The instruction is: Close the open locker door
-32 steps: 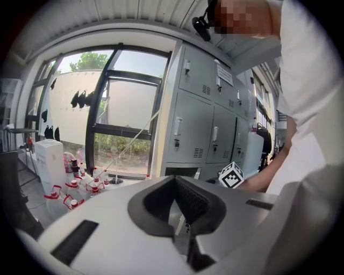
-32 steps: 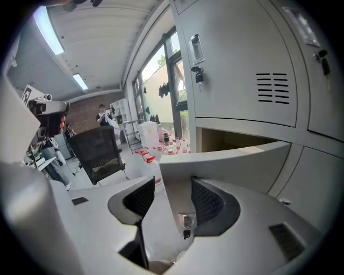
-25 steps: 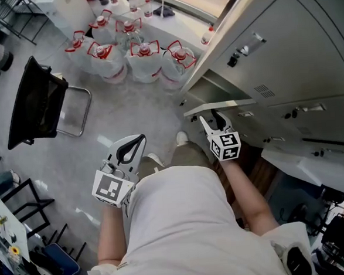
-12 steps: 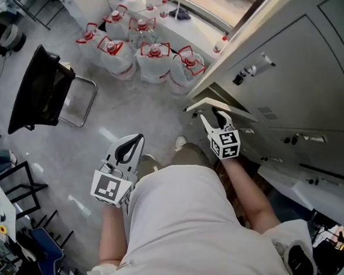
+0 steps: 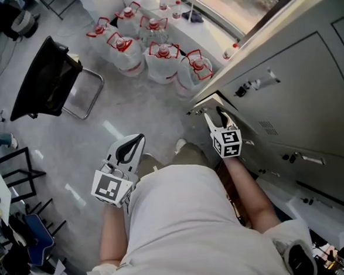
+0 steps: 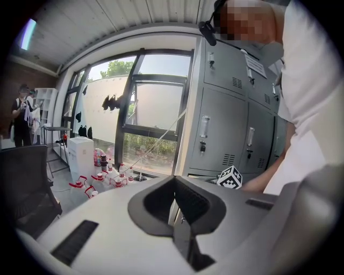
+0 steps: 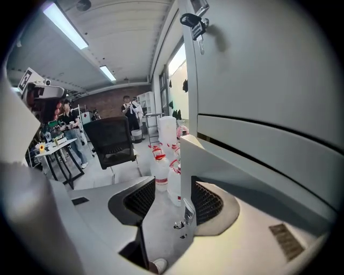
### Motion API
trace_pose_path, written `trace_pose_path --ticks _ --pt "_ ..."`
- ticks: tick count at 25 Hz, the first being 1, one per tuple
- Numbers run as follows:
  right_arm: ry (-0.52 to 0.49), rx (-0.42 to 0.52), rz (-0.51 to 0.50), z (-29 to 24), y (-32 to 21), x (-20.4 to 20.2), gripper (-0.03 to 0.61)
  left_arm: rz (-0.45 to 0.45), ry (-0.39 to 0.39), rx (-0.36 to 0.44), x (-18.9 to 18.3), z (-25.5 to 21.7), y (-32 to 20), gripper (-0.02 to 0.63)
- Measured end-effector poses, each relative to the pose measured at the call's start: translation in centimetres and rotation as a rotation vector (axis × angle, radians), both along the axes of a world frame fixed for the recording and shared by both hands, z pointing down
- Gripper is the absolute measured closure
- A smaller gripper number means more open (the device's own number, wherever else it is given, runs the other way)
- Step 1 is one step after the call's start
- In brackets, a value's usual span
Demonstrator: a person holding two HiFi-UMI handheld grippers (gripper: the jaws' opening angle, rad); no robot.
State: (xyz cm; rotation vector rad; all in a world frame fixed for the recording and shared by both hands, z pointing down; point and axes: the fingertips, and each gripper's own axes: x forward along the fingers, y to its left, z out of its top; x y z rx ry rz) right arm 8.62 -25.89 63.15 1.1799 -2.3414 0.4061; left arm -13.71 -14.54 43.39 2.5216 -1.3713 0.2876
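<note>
The grey locker bank [image 5: 296, 66] fills the right of the head view. Its low open door [image 5: 204, 104] stands only a narrow gap off the locker front. My right gripper [image 5: 214, 113] reaches to the door's free edge. In the right gripper view the door's edge [image 7: 187, 161] and its small latch [image 7: 188, 212] stand between the wide jaws of the right gripper [image 7: 177, 182]; the right pad [image 7: 207, 201] lies close beside the door and the left pad [image 7: 137, 201] is well apart. My left gripper [image 5: 138, 138] hangs at my left side over the floor, shut and holding nothing; its closed tips [image 6: 174, 180] point towards the lockers.
Several water jugs [image 5: 160, 55] with red handles stand on the floor by the window, just beyond the door. A black chair [image 5: 47, 81] stands at the left. People stand at tables [image 7: 59, 147] far back in the room.
The door has swung closer to the locker front, and the dark opening behind it has narrowed to a slit. My right gripper has moved with its edge. The left gripper has hardly shifted.
</note>
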Motion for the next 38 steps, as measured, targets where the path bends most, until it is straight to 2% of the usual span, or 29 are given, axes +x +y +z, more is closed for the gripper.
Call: trace_pose_path --ticks 10,15,20,26,33,38 --pt "0.018 -0.004 0.005 0.3 -2.0 1.4 0.362 -0.04 -0.002 -0.007 0.9 0.2 -0.3 0.611" --pt "-0.001 -0.017 0.014 0.4 -1.6 1.6 0.362 -0.029 0.006 -0.004 1.1 0.5 -0.1 0.611" --pt "-0.027 0.007 0.018 -1.8 -0.5 1.2 0.367 -0.005 0.017 0.002 0.9 0.1 -0.3 0.611" --pt "-0.08 0.053 0.04 -6.0 1.8 0.8 0.388 0.081 0.019 0.017 1.9 -0.5 -1.1 0.611" --pt "-0.124 0.132 0.075 -11.5 5.1 0.5 0.487 0.213 0.031 0.049 4.1 -1.3 -1.9 0.611" --pt "-0.131 0.221 0.097 -15.8 7.8 0.7 0.537 0.294 0.007 0.044 6.4 -1.7 -2.5 0.611"
